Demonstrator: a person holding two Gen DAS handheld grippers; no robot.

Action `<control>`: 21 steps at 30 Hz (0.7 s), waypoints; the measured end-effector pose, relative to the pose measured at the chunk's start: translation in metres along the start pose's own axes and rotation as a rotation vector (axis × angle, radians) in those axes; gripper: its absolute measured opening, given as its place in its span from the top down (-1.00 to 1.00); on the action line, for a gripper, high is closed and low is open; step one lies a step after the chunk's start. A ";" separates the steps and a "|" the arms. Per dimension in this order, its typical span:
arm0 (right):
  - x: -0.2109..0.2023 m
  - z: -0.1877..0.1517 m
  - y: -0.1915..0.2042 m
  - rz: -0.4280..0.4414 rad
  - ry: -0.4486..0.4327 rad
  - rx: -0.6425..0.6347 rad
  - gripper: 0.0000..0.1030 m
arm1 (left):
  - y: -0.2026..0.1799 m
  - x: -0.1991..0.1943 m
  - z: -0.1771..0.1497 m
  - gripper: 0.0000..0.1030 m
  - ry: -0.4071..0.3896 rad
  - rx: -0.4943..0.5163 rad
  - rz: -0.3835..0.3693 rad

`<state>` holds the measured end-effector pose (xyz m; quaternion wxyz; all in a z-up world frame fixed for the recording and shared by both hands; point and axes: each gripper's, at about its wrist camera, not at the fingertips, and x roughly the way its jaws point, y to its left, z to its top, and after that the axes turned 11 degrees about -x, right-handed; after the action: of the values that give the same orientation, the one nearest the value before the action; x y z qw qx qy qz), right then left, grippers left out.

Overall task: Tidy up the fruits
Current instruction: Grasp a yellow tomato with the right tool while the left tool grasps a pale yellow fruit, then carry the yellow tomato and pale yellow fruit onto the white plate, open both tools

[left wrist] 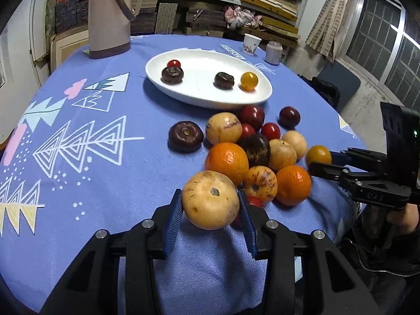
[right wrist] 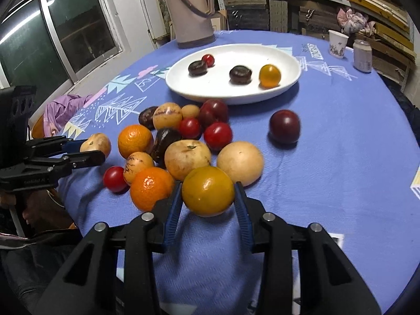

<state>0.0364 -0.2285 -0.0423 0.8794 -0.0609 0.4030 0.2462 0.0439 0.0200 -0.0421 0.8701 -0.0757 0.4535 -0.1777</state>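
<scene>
The small red fruit (left wrist: 254, 201) is mostly hidden behind the left gripper's (left wrist: 211, 204) right finger and the tan fruit (left wrist: 210, 199) it's holding. Thermos (left wrist: 109, 15) top gets cut off at the frame edge, and the cup's (left wrist: 251, 43) pattern is too tiny to read.

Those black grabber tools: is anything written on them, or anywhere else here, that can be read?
"DAS" on the right gripper body, seen from the left wrist view.
Pale lettering on the left gripper body: too blurred to read.
Paper cup print: a pattern, no legible words.
Small jar: no readable label.
</scene>
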 end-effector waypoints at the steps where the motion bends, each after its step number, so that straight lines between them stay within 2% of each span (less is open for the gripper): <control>1: -0.004 0.000 -0.001 -0.004 -0.007 0.001 0.25 | 0.002 -0.002 0.002 0.19 -0.003 -0.008 0.006; 10: -0.030 0.017 -0.008 -0.029 -0.073 -0.011 0.25 | 0.005 -0.009 0.025 0.19 -0.038 -0.015 0.009; 21: -0.034 0.077 -0.021 -0.061 -0.153 -0.068 0.25 | -0.013 -0.005 0.085 0.19 -0.117 0.017 -0.015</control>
<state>0.0796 -0.2364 0.0319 0.9122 -0.0839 0.3239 0.2365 0.1075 0.0072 0.0141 0.8944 -0.0818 0.3996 -0.1834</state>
